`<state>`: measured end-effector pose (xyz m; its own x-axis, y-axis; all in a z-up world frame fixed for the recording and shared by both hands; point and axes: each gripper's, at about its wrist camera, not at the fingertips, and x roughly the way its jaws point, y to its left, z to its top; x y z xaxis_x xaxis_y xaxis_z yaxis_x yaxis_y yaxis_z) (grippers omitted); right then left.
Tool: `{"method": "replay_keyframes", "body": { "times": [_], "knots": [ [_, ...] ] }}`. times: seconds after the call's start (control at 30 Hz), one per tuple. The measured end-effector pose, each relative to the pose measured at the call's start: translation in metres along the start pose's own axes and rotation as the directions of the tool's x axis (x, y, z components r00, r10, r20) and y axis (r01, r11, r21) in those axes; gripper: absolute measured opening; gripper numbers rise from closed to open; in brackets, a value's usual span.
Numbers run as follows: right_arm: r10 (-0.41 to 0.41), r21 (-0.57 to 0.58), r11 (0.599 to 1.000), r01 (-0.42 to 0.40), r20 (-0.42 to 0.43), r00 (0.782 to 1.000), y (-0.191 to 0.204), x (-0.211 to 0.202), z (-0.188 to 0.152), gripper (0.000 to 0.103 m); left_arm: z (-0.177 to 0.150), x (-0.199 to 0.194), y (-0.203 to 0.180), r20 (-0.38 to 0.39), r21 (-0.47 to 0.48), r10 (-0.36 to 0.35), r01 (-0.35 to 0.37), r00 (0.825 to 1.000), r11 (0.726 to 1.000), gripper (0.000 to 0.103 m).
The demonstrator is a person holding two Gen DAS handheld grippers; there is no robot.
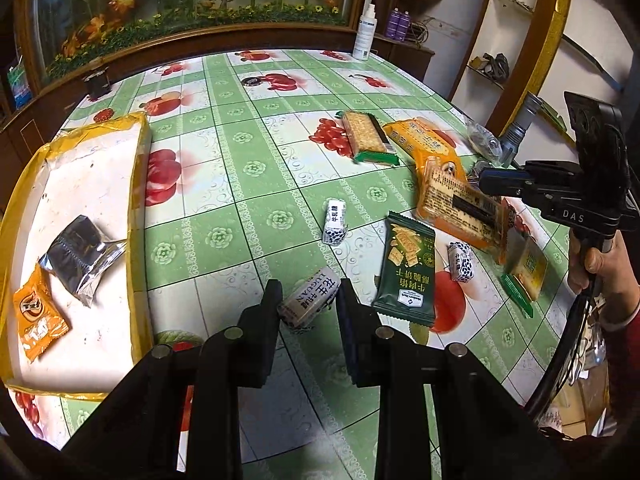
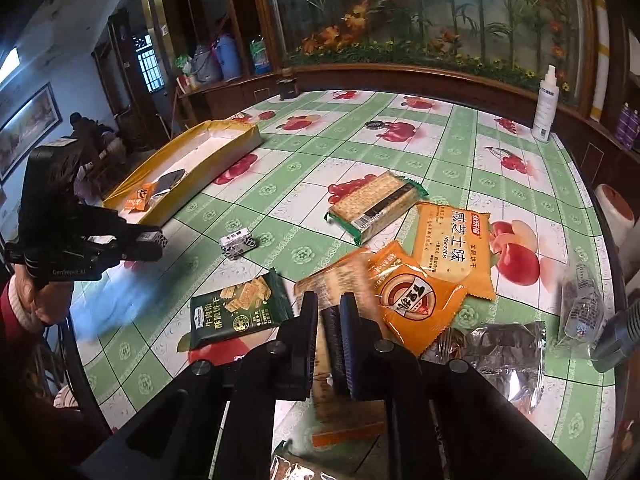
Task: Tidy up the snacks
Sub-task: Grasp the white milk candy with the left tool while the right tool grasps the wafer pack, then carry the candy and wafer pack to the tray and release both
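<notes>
My left gripper [image 1: 310, 300] is shut on a small white nougat candy [image 1: 308, 300] with dark lettering, held just above the table. The same gripper [image 2: 154, 240] shows at the left of the right wrist view, with the candy [image 2: 154, 237] at its tips. My right gripper [image 2: 329, 312] is shut on a clear-and-orange cracker pack [image 2: 340, 276], which is blurred and tilted. In the left wrist view that gripper [image 1: 494, 182] pinches the pack [image 1: 460, 208] at its far edge. A yellow-rimmed white tray [image 1: 138, 184] lies at the left, holding a black-silver packet [image 1: 76, 258] and an orange packet [image 1: 38, 320].
Loose on the fruit-print tablecloth [image 1: 248, 168] lie a dark green cracker packet [image 1: 408, 268], two small candies [image 1: 334, 226], a green-ended cracker pack [image 1: 366, 136], orange packets [image 2: 452, 248] and a silver packet [image 2: 500, 348]. A spray bottle [image 1: 366, 32] stands at the far edge, and a flashlight [image 1: 520, 128] lies at the right.
</notes>
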<state>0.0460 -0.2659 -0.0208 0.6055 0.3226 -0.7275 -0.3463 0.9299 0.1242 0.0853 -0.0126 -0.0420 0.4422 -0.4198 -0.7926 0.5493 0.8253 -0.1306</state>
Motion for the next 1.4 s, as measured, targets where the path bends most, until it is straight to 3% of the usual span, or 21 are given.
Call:
{"method": "replay_keyframes", "body": {
  "times": [0.07, 0.13, 0.17, 0.2, 0.3, 0.47, 0.6, 0.9, 1.07, 1.4],
  "knots": [
    [-0.003, -0.003, 1.0, 0.003, -0.02, 1.0, 0.0, 0.003, -0.001, 0.016, -0.001, -0.003, 0.002, 0.005, -0.009, -0.002, 0.002, 1.0, 1.0, 0.024],
    [-0.005, -0.04, 0.999, 0.003, -0.06, 0.998, 0.006, 0.008, -0.005, 0.034, -0.003, -0.006, 0.003, 0.012, -0.014, -0.004, 0.004, 1.0, 1.0, 0.024],
    [-0.011, -0.07, 0.998, 0.006, -0.065, 0.998, 0.011, 0.009, -0.008, 0.051, -0.003, -0.007, 0.003, 0.013, -0.017, -0.004, 0.004, 1.0, 1.0, 0.024],
    [-0.02, -0.108, 0.994, 0.013, -0.071, 0.997, 0.017, 0.01, -0.011, 0.055, -0.003, -0.008, 0.004, 0.015, -0.018, -0.004, 0.004, 1.0, 1.0, 0.024],
    [-0.106, -0.181, 0.98, 0.086, -0.105, 0.989, 0.022, 0.022, -0.016, 0.056, -0.003, -0.01, 0.004, 0.018, -0.022, -0.003, 0.004, 1.0, 1.0, 0.024],
    [-0.049, -0.153, 0.988, 0.024, -0.164, 0.985, 0.007, 0.04, -0.016, 0.062, -0.005, -0.018, 0.009, 0.032, -0.04, 0.003, -0.001, 0.999, 0.999, 0.025],
    [-0.05, -0.175, 0.984, 0.01, -0.223, 0.973, 0.014, 0.054, -0.024, 0.06, -0.007, -0.021, 0.015, 0.036, -0.061, 0.005, -0.003, 0.999, 0.998, 0.025],
    [-0.033, -0.064, 0.998, 0.028, -0.085, 0.996, 0.027, 0.019, -0.006, 0.055, -0.006, -0.035, 0.026, 0.068, -0.083, 0.045, -0.039, 0.997, 0.996, 0.025],
    [0.017, -0.035, 0.999, -0.018, -0.025, 1.0, 0.045, 0.012, 0.014, 0.055, -0.008, -0.044, 0.033, 0.084, -0.099, 0.062, -0.054, 0.995, 0.994, 0.025],
    [0.098, -0.047, 0.994, -0.098, 0.009, 0.995, 0.083, 0.027, 0.043, 0.055, -0.013, -0.058, 0.057, 0.103, -0.155, 0.087, -0.07, 0.991, 0.985, 0.025]
  ]
}}
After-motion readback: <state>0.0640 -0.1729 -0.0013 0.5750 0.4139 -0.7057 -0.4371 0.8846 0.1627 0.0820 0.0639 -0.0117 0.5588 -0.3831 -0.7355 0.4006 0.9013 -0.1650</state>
